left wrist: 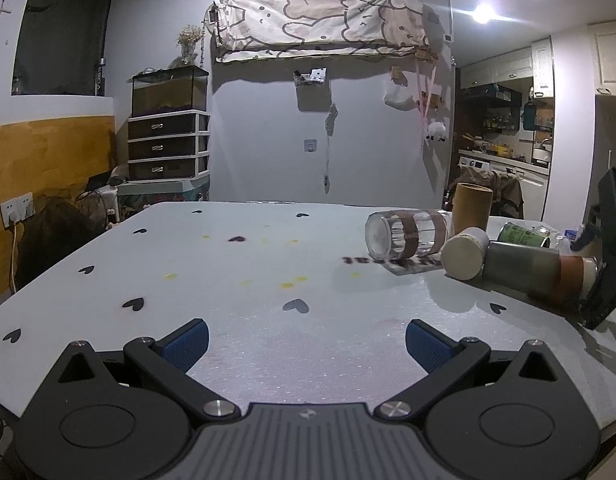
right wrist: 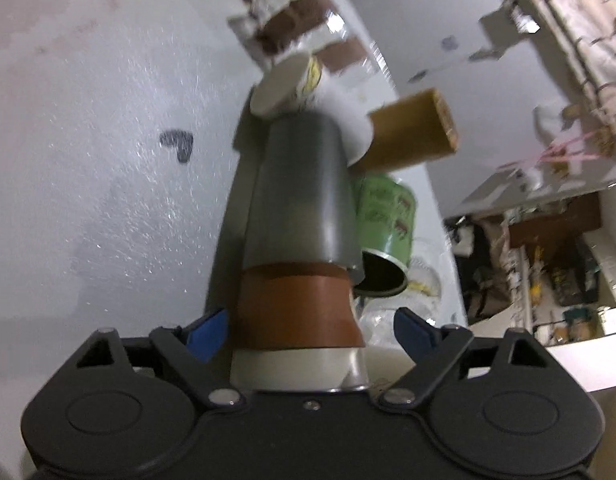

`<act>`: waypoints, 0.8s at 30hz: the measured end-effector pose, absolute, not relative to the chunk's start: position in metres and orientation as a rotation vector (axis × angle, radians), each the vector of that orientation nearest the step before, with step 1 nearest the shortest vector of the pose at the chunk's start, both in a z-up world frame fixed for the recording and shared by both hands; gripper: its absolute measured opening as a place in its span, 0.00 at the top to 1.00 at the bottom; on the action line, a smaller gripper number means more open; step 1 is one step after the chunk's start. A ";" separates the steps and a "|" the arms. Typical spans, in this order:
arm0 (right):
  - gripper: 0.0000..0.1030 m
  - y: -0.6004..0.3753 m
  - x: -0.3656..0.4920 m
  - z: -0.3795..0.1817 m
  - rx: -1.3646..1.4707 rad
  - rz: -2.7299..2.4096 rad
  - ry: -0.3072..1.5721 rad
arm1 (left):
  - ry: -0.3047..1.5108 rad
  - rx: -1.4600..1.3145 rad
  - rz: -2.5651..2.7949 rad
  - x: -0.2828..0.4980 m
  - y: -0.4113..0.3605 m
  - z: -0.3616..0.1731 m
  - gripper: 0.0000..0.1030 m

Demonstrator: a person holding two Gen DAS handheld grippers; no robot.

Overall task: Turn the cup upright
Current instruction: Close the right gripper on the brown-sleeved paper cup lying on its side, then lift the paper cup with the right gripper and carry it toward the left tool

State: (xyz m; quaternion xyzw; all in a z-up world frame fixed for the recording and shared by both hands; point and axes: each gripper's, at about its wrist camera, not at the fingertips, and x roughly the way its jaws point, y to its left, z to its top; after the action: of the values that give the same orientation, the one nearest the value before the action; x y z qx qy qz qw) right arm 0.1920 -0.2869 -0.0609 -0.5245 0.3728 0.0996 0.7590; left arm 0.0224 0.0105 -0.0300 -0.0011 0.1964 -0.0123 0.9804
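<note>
Currently lying on its side on the table (left wrist: 235, 280), right of centre: cup (right wrist: 295, 216), grey body, brown band, white rim end. Long axis running straight out from the right gripper (right wrist: 308, 330), mouth end nearest, base pointing away toward the white tub (right wrist: 281, 88) and glass (right wrist: 303, 28). Sitting between the blue pads (right wrist: 209, 334), one pad at or just beside the brown band, the other standing clear; jaws parted, not yet clamping. Crowding alongside: green can (right wrist: 384, 224), cardboard tube (right wrist: 412, 136). Reaching in rolled, table tilting steeply in the wrist view. Left gripper (left wrist: 305, 338) hanging low over bare table, well apart from the cup (left wrist: 532, 268), jaws spread wide, gripping nothing. Nearer by far: right gripper (left wrist: 606, 256). Judging next: closing on the band, then swinging the base down.
</note>
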 end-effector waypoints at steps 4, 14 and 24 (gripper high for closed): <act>0.25 -0.287 0.201 -0.068 -1.135 0.241 0.899 | 0.401 -0.014 -0.016 0.023 0.015 -0.032 0.00; 0.25 -0.298 0.157 -0.063 -1.170 0.244 0.977 | 0.403 -0.014 -0.034 0.023 0.013 -0.032 0.00; 0.25 -0.282 0.080 -0.065 -1.294 0.346 0.909 | 0.419 -0.014 -0.086 0.027 0.004 -0.034 0.00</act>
State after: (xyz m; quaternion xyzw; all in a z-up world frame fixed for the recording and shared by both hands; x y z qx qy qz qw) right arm 0.0805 -0.2820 -0.0654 -0.5786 0.4063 0.1548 0.6900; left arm 0.0265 0.0035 -0.0338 -0.0072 0.2079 -0.0428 0.9772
